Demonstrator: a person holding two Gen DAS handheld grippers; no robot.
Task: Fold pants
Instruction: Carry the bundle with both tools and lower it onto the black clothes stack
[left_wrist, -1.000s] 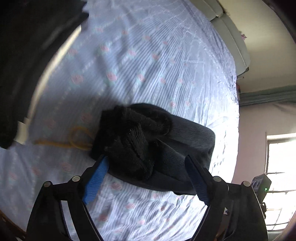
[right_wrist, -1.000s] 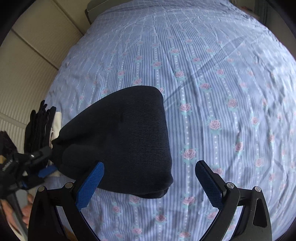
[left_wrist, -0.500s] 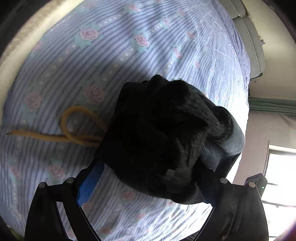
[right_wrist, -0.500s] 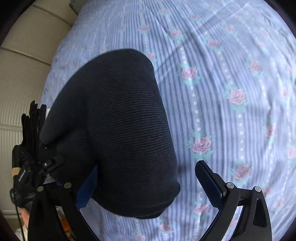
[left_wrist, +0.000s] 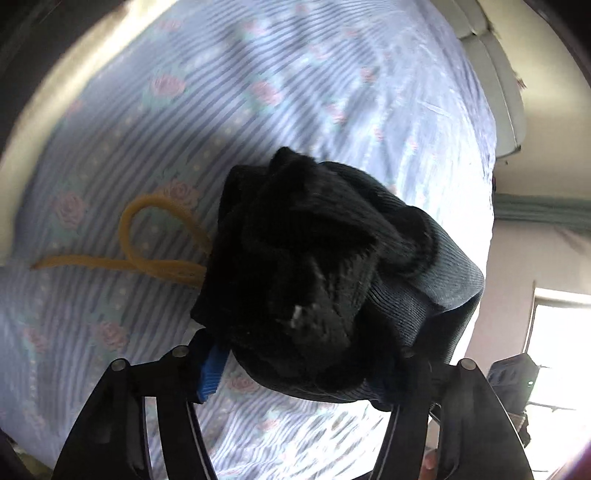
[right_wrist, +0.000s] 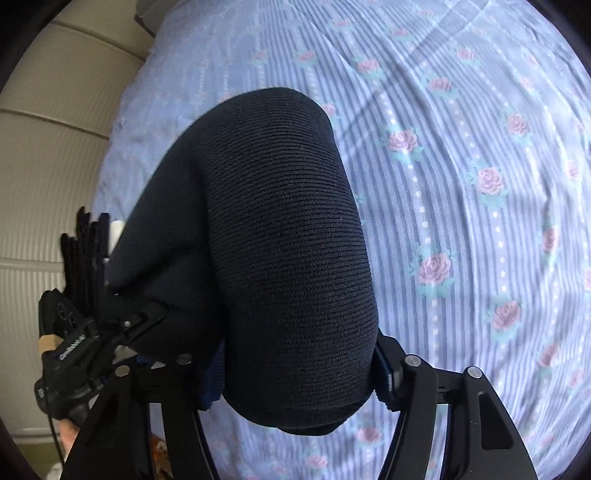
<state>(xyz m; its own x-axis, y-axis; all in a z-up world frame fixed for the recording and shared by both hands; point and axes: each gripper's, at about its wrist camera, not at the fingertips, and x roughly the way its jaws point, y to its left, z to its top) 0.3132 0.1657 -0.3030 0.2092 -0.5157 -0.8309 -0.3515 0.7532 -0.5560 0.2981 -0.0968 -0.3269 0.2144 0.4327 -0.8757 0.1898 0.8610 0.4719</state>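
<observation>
Both grippers have dropped onto the folded black pants (right_wrist: 288, 258) on the bed (right_wrist: 480, 110), the left gripper (left_wrist: 299, 365) and right gripper (right_wrist: 295, 373) each closing half-open fingers around the bundle's near edge, likely readying a lift, with bare sheet beyond and a yellow cord (left_wrist: 147, 254) beside them.

Yellow cord (left_wrist: 159, 254) looped on striped rose bedsheet (right_wrist: 461, 192); window (left_wrist: 557, 332) at right.
</observation>
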